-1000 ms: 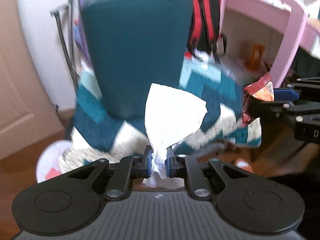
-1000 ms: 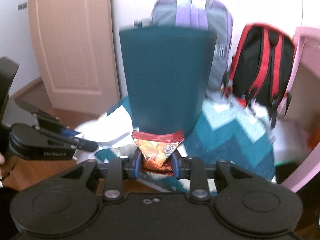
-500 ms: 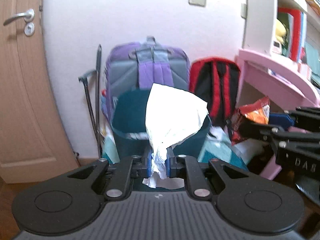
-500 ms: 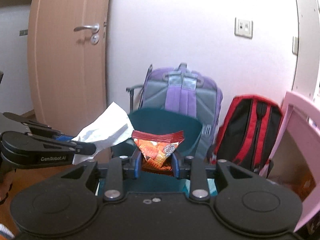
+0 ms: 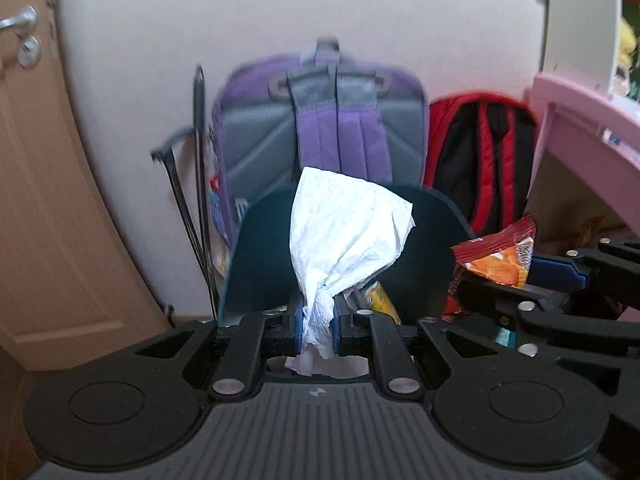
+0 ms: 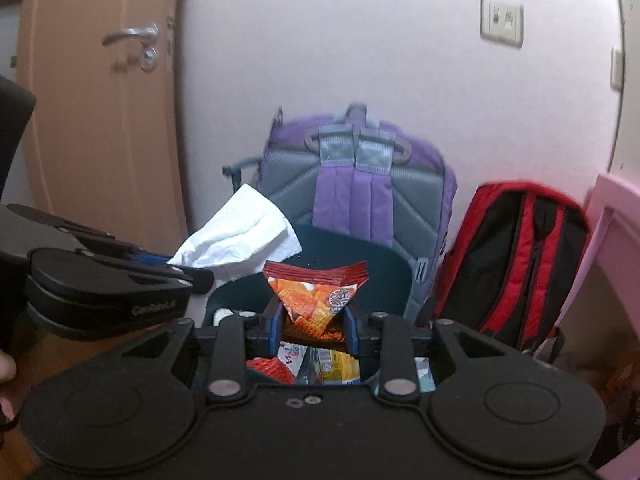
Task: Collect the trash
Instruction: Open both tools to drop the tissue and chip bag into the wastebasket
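Observation:
My left gripper (image 5: 316, 326) is shut on a crumpled white tissue (image 5: 344, 232) and holds it over the near rim of a dark teal trash bin (image 5: 260, 264). My right gripper (image 6: 312, 326) is shut on a red and orange snack wrapper (image 6: 314, 294) above the same bin (image 6: 388, 276). Several wrappers (image 6: 336, 366) lie inside the bin. The tissue also shows in the right wrist view (image 6: 240, 236), and the snack wrapper in the left wrist view (image 5: 498, 254). The two grippers are side by side, close together.
A purple and grey backpack (image 5: 320, 128) and a red and black backpack (image 5: 480, 160) lean on the white wall behind the bin. A pink desk (image 5: 592, 136) stands at the right, a wooden door (image 6: 100, 120) at the left. Thin metal rods (image 5: 200, 200) lean by the bin.
Both grippers have risen and moved in toward the bin. The views went from the bin's side and the patterned rug to its open top, with the tissue and wrapper still held.

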